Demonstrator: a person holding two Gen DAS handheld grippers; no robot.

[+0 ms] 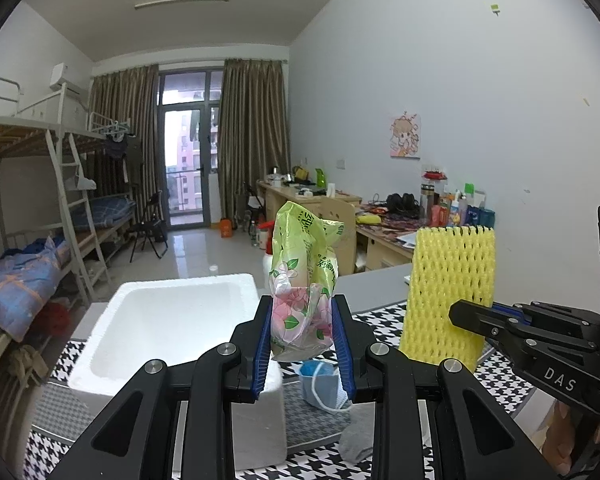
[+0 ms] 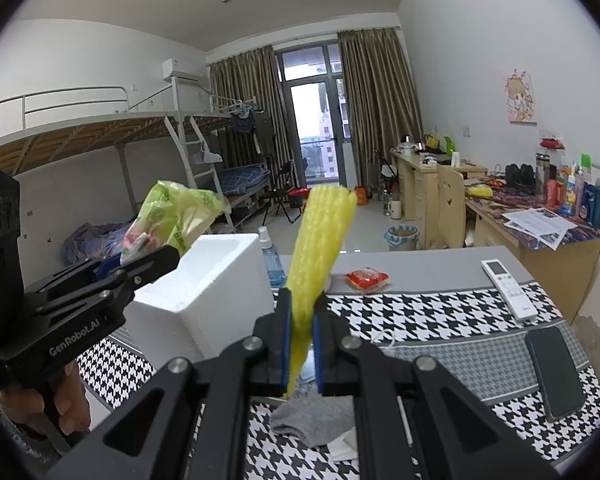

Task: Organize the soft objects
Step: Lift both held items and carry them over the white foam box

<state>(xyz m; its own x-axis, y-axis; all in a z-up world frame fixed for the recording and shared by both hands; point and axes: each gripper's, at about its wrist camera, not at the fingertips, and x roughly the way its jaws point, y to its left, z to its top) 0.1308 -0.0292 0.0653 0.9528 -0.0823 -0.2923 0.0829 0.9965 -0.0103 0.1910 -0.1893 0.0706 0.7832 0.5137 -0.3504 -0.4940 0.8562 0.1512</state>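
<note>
Only from the right wrist: remote point(image 2: 507, 288) and phone point(image 2: 556, 372) on houndstooth cloth point(image 2: 420, 312).

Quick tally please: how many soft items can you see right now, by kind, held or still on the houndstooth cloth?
Floral plastic tissue pack, held in left gripper: 1
Yellow foam net sleeve, held in right gripper: 1
Blue face mask, on the cloth: 1
Grey sock, on the cloth: 1
Total: 4
</note>
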